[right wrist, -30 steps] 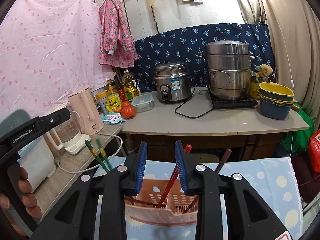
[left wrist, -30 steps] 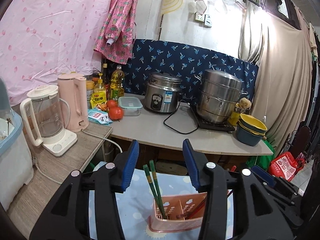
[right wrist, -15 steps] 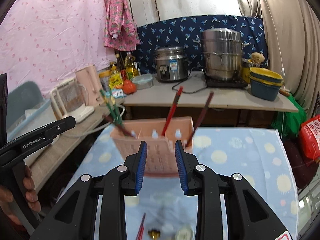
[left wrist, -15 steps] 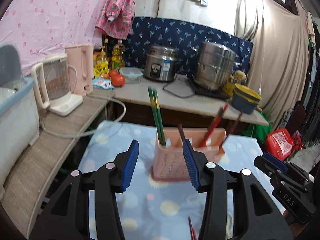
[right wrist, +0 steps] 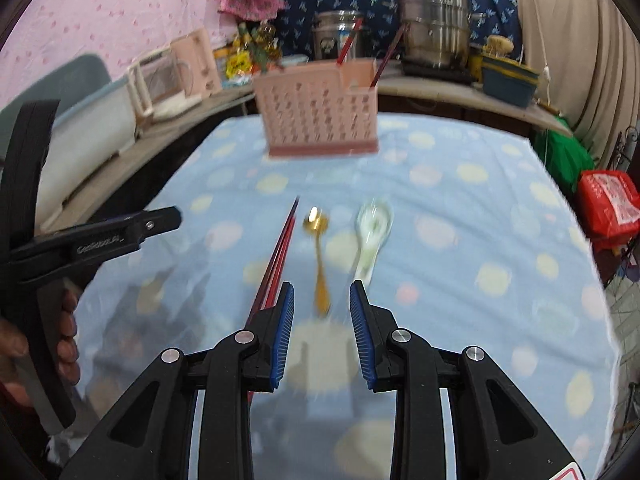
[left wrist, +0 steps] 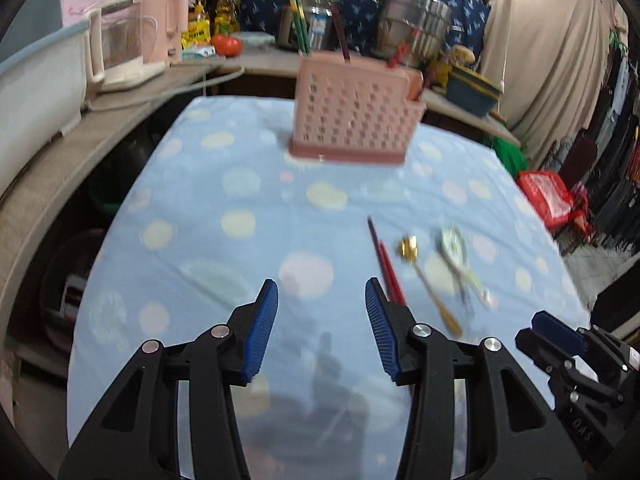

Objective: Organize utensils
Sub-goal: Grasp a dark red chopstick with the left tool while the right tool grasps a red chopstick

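A pink slotted utensil basket (left wrist: 354, 118) (right wrist: 320, 118) stands at the far end of the blue dotted tablecloth (left wrist: 240, 208), with green chopsticks (left wrist: 298, 26) and red chopsticks (right wrist: 348, 46) upright in it. On the cloth lie red chopsticks (left wrist: 386, 264) (right wrist: 280, 256), a gold spoon (left wrist: 424, 280) (right wrist: 319, 252) and a white ceramic spoon (left wrist: 458, 258) (right wrist: 372, 236). My left gripper (left wrist: 322, 322) is open and empty, just left of the red chopsticks. My right gripper (right wrist: 322, 330) is open and empty, over the gold spoon's handle end.
A counter behind the table holds a blender (left wrist: 120, 46), a pink kettle (left wrist: 176, 12), bottles, a tomato (left wrist: 226, 44), a rice cooker (right wrist: 336, 34), a steel steamer pot (right wrist: 434, 36) and stacked bowls (right wrist: 506, 80). A red bag (right wrist: 610, 206) sits right of the table.
Both grippers have tilted down and pulled back from the basket toward the near end of the table. The loose chopsticks and spoons on the cloth have come into view.
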Tool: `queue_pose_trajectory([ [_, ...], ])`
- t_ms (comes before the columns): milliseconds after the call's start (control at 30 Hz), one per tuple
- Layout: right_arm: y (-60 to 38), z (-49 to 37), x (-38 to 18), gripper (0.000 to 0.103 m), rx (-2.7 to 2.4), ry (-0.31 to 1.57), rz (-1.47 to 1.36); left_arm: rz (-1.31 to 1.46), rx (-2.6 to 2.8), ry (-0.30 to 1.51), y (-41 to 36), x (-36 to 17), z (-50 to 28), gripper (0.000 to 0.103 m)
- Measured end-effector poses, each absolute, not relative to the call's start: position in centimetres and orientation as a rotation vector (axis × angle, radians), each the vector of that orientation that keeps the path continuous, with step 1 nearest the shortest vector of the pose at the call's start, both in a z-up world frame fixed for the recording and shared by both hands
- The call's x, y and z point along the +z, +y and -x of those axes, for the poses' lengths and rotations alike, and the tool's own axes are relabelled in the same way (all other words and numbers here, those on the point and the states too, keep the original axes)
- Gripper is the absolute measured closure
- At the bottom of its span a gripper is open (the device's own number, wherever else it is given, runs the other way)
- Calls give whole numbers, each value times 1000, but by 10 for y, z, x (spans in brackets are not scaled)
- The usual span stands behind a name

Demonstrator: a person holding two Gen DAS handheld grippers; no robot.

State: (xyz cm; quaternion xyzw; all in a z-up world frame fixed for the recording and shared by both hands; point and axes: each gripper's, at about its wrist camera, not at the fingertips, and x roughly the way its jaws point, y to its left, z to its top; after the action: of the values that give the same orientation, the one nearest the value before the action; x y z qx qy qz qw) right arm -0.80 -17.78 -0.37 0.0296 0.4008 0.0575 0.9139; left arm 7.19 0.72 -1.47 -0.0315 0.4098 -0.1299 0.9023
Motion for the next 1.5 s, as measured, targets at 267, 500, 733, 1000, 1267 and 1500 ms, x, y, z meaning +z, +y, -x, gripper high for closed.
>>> queue_pose_trajectory([
  [267,-146,46,-45,75,201,918,-55,43,-277,925,3,-48,-36,60],
  [500,-133,48,-53,77,231,937,-34,47,-288,948,0,-54,-27,60],
  [733,-133,45,-63,86,235,961,-33,41,-311,958,-7,-56,-24,60],
  [1000,-146,44,-64,96,202,956,-74,27,-346,972,-19,-58,-20,59],
  [1267,-159,42,-61,96,165,942,-99,6,-394,979,-38,-58,-16,52],
  [1500,-171,41,-63,96,144,940,-117,0,-421,1005,-55,-67,-21,53],
])
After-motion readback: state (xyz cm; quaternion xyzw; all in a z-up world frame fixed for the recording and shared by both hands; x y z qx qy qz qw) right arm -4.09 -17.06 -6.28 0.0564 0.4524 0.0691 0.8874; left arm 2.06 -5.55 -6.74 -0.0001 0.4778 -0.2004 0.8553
